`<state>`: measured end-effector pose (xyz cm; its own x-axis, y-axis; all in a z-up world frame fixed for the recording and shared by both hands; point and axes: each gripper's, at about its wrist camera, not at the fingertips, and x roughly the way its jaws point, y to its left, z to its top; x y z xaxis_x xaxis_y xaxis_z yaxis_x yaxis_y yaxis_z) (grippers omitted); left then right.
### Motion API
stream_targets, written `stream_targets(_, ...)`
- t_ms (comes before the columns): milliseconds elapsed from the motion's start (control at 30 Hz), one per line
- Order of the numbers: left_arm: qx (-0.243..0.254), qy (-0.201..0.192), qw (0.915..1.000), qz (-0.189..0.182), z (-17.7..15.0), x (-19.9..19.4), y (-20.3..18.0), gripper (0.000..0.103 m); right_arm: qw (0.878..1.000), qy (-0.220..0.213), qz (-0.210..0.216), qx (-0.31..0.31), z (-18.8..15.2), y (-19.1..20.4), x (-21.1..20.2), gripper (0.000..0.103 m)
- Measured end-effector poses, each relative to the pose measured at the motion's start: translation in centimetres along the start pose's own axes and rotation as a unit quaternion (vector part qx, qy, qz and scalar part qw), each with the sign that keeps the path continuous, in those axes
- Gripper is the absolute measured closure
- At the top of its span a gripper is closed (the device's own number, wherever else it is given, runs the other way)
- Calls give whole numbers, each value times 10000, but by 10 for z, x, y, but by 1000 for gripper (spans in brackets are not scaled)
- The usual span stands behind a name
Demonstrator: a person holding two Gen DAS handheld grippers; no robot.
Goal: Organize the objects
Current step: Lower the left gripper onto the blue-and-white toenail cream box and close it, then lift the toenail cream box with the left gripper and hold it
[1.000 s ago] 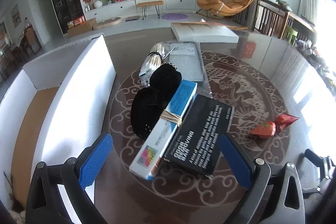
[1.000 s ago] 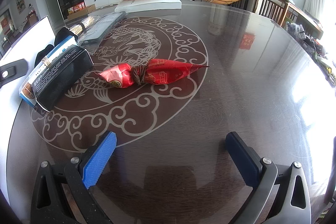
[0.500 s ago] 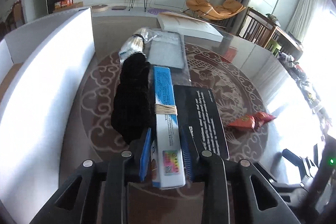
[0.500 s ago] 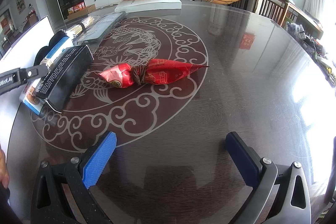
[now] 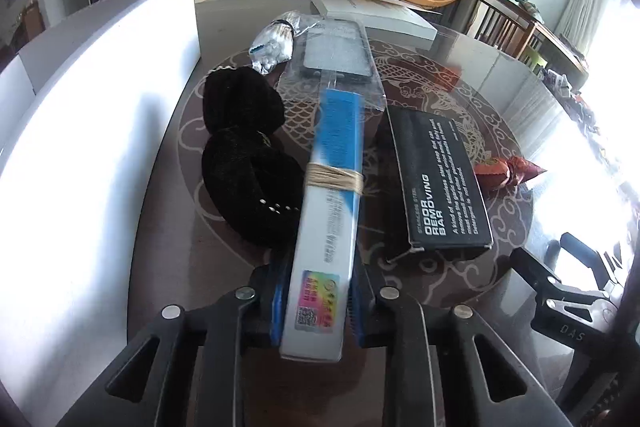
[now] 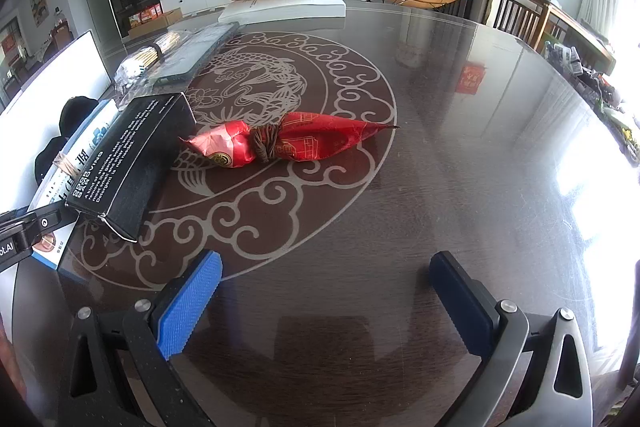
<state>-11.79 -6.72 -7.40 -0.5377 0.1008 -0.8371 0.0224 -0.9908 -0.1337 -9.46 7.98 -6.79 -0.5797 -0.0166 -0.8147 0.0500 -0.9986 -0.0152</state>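
My left gripper (image 5: 316,301) is shut on the near end of a long blue-and-white box (image 5: 334,195) bound with a rubber band, and holds it tilted up off the table. A black box (image 5: 438,183) lies just right of it and a black fabric item (image 5: 248,167) lies to its left. A red wrapped packet (image 6: 288,143) lies in the middle of the table, well ahead of my right gripper (image 6: 324,299), which is open and empty. The black box (image 6: 132,159) and the blue-and-white box (image 6: 76,163) also show at the left of the right wrist view.
A white open carton (image 5: 96,131) stands along the table's left side. A silver bag of sticks (image 5: 274,41), a grey flat pack (image 5: 338,51) and a flat white box (image 5: 372,15) lie at the far side. The round table (image 6: 460,155) has a glass top.
My left gripper closed on the blue-and-white box and lifted its near end, drawing it away from the black box. The right gripper and the red packet have not moved.
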Motion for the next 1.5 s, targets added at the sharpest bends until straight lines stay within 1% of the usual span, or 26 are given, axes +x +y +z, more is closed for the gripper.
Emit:
stream_targets(33,8,10,10000,-43,-5,-4,-1,82,10000,0,0,0,0,0,0,0)
stream_targets(67,-37,76,9998,-170,-12,-9,-2,82,10000,0,0,0,0,0,0,0)
stream_targets(133,-327,264,9964,-734,-30,-21,-2,82,10000,0,0,0,0,0,0,0)
stream_targets(167,-462,350,9938,-952,-39,-26,-1,81,10000,-1,0,0,0,0,0,0)
stream_targets(200,-552,425,9917,-1077,-47,-29,1,80,10000,0,0,0,0,0,0,0)
stream_targets(267,-672,520,9903,-1101,-55,-32,9,76,10000,-1,0,0,0,0,0,0)
stream_targets(300,-683,496,9918,-963,-54,-34,13,70,10000,-1,0,0,0,0,0,0)
stream_targets(333,-665,432,9943,-712,-52,-37,16,54,10000,0,0,0,0,0,0,0)
stream_targets(367,-667,340,9964,-406,-48,-41,20,41,10000,-1,0,0,0,0,0,0)
stream_targets(400,-692,233,9971,-224,-44,-44,24,39,10000,-1,0,0,0,0,0,0)
stream_targets(433,-695,162,9974,-122,-40,-46,27,39,10000,-1,0,0,0,0,0,0)
stream_targets(500,-581,200,9981,-105,-34,-45,25,39,10000,-1,0,0,0,0,0,0)
stream_targets(567,-323,218,9992,-48,-33,-41,16,38,10000,-1,0,0,0,0,0,0)
stream_targets(633,-103,223,9994,-227,-34,-36,7,29,10000,0,0,0,0,0,0,0)
stream_targets(667,10,242,9994,-229,-36,-32,3,22,10000,0,0,0,0,0,0,0)
stream_targets(733,240,294,9993,-13,-41,-23,-4,21,10000,1,0,0,0,0,0,0)
stream_targets(767,341,282,9990,78,-42,-21,-7,19,10000,1,1,-1,0,0,0,0)
stream_targets(800,470,193,9985,194,-42,-21,-12,19,10000,1,1,-1,0,0,0,0)
stream_targets(833,557,191,9978,291,-41,-18,-15,18,10000,0,0,-1,0,0,0,0)
stream_targets(867,640,167,9971,390,-40,-16,-18,13,10000,1,1,-1,0,0,0,0)
stream_targets(900,700,131,9964,459,-40,-13,-20,0,10000,0,2,-1,0,0,0,0)
stream_targets(933,647,158,9969,430,-40,-10,-20,0,10000,1,2,-1,0,0,0,0)
stream_targets(1000,542,-10,9975,464,-40,-9,-19,0,10000,1,2,-1,0,0,0,0)
stream_targets(1133,551,-145,9973,454,-41,-9,-18,0,10000,0,2,-1,0,0,0,0)
stream_targets(1500,559,-180,9973,444,-38,-7,-19,0,10000,1,2,-1,0,0,0,0)
